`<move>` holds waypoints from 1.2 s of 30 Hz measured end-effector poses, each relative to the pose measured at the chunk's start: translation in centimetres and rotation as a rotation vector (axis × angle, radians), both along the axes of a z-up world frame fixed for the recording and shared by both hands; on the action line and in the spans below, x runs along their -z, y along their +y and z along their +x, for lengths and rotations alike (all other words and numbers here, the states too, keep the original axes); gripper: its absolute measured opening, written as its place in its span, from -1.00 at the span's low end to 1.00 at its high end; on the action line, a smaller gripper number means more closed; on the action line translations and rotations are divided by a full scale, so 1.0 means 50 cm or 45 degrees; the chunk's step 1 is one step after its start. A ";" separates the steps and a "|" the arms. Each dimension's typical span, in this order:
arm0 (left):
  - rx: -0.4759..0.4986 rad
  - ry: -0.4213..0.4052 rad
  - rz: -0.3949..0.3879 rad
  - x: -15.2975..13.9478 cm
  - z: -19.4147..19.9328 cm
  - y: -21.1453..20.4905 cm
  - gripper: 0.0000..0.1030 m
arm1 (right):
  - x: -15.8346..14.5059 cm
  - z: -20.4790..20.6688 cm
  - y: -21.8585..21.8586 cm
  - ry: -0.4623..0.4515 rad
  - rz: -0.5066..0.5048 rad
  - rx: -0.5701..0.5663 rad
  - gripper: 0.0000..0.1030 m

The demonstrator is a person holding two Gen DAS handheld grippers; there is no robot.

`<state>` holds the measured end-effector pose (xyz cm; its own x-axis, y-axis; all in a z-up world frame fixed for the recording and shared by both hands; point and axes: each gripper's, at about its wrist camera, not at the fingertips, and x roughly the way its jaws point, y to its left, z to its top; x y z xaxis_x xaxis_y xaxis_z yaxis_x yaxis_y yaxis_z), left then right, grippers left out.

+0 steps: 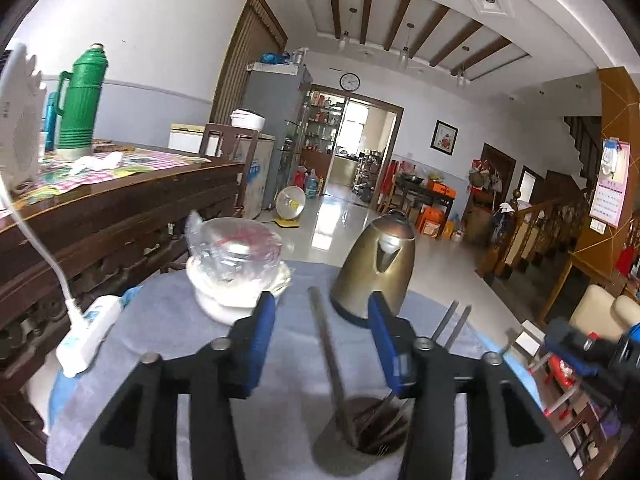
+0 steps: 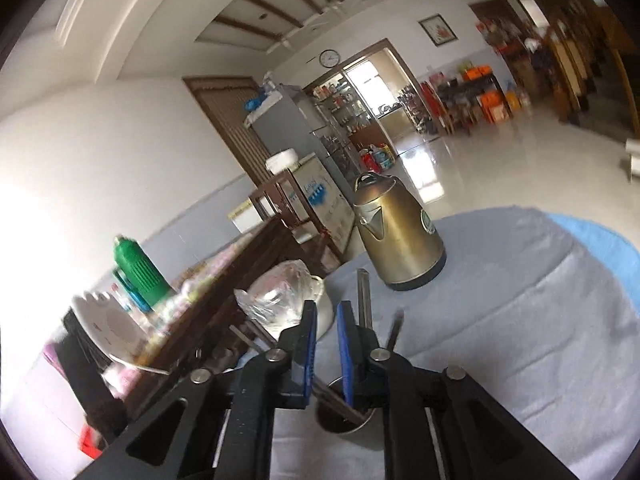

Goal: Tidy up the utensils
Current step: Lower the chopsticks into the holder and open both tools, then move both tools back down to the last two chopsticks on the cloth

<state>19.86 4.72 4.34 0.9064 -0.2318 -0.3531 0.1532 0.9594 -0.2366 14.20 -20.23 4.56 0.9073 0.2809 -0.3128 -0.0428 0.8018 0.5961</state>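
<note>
A metal cup point(image 1: 332, 448) stands on the cloth-covered table, right under my left gripper point(image 1: 321, 300). Several metal utensils stick out of it. One long flat handle point(image 1: 322, 328) rises between the blue pads, which stand wide apart and do not touch it. Two more handles point(image 1: 452, 320) lean out to the right. In the right wrist view the same cup point(image 2: 344, 424) sits below my right gripper point(image 2: 327, 306). Its pads stand a narrow gap apart with nothing between them. A utensil handle point(image 2: 365, 300) stands just right of the right pad, and another point(image 2: 395, 330) beyond it.
A brass-coloured kettle point(image 1: 374, 268) stands at the far side of the grey-blue cloth point(image 2: 500, 320). Bowls wrapped in plastic point(image 1: 236, 264) sit at the far left, a white power strip point(image 1: 88, 332) at the left edge. A wooden table with a green flask point(image 1: 82, 100) is close on the left.
</note>
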 end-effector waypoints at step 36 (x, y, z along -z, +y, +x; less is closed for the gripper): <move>0.007 0.475 0.403 0.210 -0.235 0.033 0.26 | 0.274 -0.168 0.047 0.450 -0.029 -0.167 -0.61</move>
<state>8.13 6.35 -6.16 0.7038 -0.0651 -0.7074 0.1190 0.9925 0.0270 5.78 -17.87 -9.12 0.6989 0.3772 -0.6077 0.0591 0.8163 0.5746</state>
